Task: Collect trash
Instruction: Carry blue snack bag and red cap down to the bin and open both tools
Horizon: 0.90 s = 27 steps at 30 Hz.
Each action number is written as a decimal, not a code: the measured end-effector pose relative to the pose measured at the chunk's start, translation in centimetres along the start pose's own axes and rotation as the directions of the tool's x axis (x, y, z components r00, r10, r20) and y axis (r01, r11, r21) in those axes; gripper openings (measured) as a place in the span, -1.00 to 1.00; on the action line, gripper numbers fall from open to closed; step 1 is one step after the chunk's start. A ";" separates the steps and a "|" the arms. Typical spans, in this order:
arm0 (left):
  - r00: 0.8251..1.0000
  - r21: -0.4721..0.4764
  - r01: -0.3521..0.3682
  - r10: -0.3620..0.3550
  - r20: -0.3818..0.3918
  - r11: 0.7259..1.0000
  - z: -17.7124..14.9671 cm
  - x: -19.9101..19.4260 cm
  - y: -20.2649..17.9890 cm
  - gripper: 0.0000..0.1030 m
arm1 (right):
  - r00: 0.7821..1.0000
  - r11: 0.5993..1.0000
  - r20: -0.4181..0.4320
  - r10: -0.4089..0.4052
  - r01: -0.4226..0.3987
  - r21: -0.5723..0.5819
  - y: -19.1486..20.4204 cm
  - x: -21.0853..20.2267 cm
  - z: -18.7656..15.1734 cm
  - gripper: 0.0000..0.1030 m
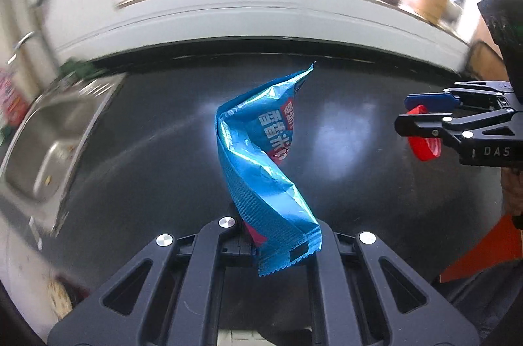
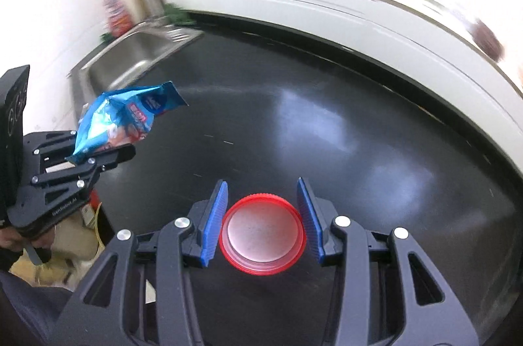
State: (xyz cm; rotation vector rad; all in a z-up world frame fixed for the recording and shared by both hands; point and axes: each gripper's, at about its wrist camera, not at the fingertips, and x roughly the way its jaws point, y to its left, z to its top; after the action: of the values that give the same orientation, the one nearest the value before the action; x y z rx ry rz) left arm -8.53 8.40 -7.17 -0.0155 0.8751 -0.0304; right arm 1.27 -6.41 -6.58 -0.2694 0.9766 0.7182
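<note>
A: Left wrist view. Left hand-held gripper point(image 1: 258, 239) is clamped tight on the bottom seam of the blue snack wrapper point(image 1: 261, 149). The wrapper stands up and forward from the jaws, twisted, clear of the black surface point(image 1: 147, 166).

B: Why pinch the seam?

A: My guess is that it's the flattest, stiffest part. Thin foil gives nothing else to bite on.

B: Anything else there?

A: Right hand-held gripper point(image 1: 405, 115) shows far right of the left one, holding the red lid point(image 1: 425, 146) edge-on between its pads. Steel sink point(image 1: 55, 140) sits off to the left, well apart.

B: Right wrist view?

A: The red lid point(image 2: 263, 234) sits between the blue pads point(image 2: 214, 221), face toward the camera. Jaws are part-way closed on its rim, pads pressing opposite edges. Gripping across the diameter likely keeps a round, slick part from spinning out.

B: Is the lid off the surface?

A: Looks lifted, and the black surface point(image 2: 294, 123) is blurred behind it. Can't confirm clearance.

B: And the wrapper from here?

A: Up and left of the right hand-held gripper point(image 2: 263, 234), held in the left hand-held gripper point(image 2: 126, 151): the blue snack wrapper point(image 2: 127, 117) is puffed and tilted toward the sink point(image 2: 137, 58).

B: So both hands are loaded.

A: Yes, one piece of trash each. No bin is visible in either view, so the drop-off is unknown.
</note>
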 end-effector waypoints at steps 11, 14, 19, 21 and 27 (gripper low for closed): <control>0.955 -0.346 -0.294 0.286 -0.076 0.891 -12.3 -8.8 11.1 -0.88 | 0.945 0.893 -0.125 0.303 -0.327 -0.308 19.0 5.5 4.1 -0.14; 0.935 -0.426 -0.354 0.331 -0.129 0.833 -16.5 -10.6 13.2 -0.88 | 0.911 0.839 -0.194 0.363 -0.410 -0.357 24.6 7.2 3.4 -0.14; 0.915 -0.522 -0.403 0.338 -0.220 0.752 -23.1 -11.1 15.8 -0.88 | 0.866 0.768 -0.311 0.392 -0.494 -0.407 32.6 10.6 1.1 -0.14; 0.913 -0.549 -0.409 0.326 -0.247 0.729 -25.5 -10.6 16.9 -0.88 | 0.855 0.755 -0.349 0.385 -0.509 -0.414 34.5 11.9 0.1 -0.14; 0.925 -0.616 -0.379 0.263 -0.274 0.691 -29.9 -8.3 19.5 -0.88 | 0.842 0.739 -0.427 0.331 -0.512 -0.437 38.0 16.1 -2.2 -0.14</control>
State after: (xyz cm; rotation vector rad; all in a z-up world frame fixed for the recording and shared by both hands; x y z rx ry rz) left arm -36.42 28.16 -20.52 -0.5375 1.0086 0.6312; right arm -19.71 27.59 -17.24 -0.6893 1.1493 1.4204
